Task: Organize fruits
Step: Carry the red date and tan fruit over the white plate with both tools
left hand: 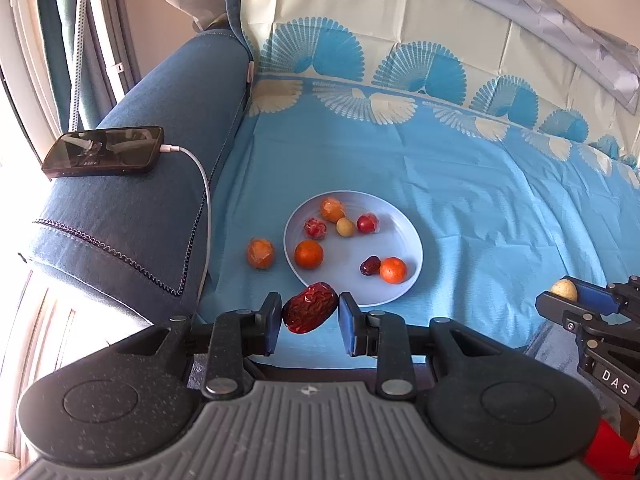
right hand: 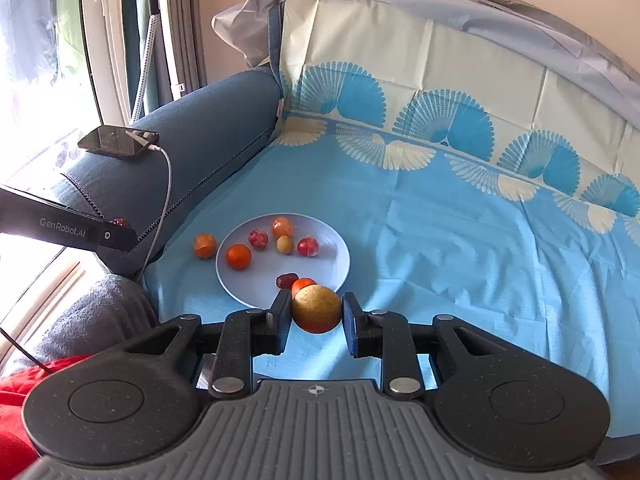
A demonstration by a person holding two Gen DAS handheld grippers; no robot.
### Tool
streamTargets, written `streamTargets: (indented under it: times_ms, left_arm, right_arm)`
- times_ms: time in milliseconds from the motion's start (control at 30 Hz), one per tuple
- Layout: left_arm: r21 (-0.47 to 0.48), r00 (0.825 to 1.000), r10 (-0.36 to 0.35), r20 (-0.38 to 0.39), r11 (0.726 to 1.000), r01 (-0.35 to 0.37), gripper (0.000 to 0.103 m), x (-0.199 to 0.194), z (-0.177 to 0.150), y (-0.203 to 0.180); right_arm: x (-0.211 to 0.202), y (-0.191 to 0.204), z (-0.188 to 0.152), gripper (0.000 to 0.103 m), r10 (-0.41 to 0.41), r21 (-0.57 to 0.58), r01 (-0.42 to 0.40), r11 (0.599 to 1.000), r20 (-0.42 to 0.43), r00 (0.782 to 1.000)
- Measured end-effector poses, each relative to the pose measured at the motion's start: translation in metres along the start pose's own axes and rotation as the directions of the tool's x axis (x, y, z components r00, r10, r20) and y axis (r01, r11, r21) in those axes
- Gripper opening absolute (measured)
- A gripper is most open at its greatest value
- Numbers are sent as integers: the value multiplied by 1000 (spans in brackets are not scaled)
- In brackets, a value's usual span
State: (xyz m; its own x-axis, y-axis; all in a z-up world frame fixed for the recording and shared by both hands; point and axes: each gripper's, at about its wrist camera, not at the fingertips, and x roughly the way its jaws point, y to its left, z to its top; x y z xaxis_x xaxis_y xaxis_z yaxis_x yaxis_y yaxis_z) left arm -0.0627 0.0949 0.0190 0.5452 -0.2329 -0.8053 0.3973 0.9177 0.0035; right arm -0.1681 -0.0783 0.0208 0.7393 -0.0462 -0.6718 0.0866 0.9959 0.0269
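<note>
- You hold a wrinkled red date (left hand: 309, 309) in your left gripper (left hand: 309, 314); the jaws are nearly closed and press it from both sides, above the cloth just short of the plate's near rim.
- You hold a round yellow-brown fruit (right hand: 317, 309) in your right gripper (right hand: 316, 314); the jaws are closed about as far as they go and pinch it, also just in front of the near rim.
- The pale plate (left hand: 394, 236) sits on the blue cloth (left hand: 480, 208), which covers a sofa seat.
- On the plate: an orange (left hand: 308, 254) at the left, a second orange (left hand: 393, 270) at the near right with a small dark date (left hand: 369, 265) touching it, and toward the back a wrapped orange fruit (left hand: 332, 209), a wrapped red fruit (left hand: 315, 228), a small yellow fruit (left hand: 345, 227) and a small red fruit (left hand: 367, 223).
- Seven pieces are on the plate, so most of the gathering looks done.
- Left to do, as far as you can judge: set down the two held pieces, then fetch the wrapped orange fruit (left hand: 260, 253) lying on the cloth just left of the plate.
- No other loose fruit shows on the cloth.
- Outward: a phone (left hand: 103, 152) with a white cable (left hand: 202, 184) rests on the blue armrest (left hand: 160, 128), well apart from the plate.
</note>
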Motion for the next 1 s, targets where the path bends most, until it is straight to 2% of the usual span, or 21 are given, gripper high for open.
streamTargets:
  times_ms: [533,1000]
  left_arm:
    - [-16,999,27,-32,999,-28,34,41,40,0]
    - [26,993,34,-116,999,-31,34,103,63,-14]
  right_arm:
    - [48,-6,8,28,27,23,-25,999,-50,998]
    - [112,-18,20,28,50,56,-45,997,-100,994]
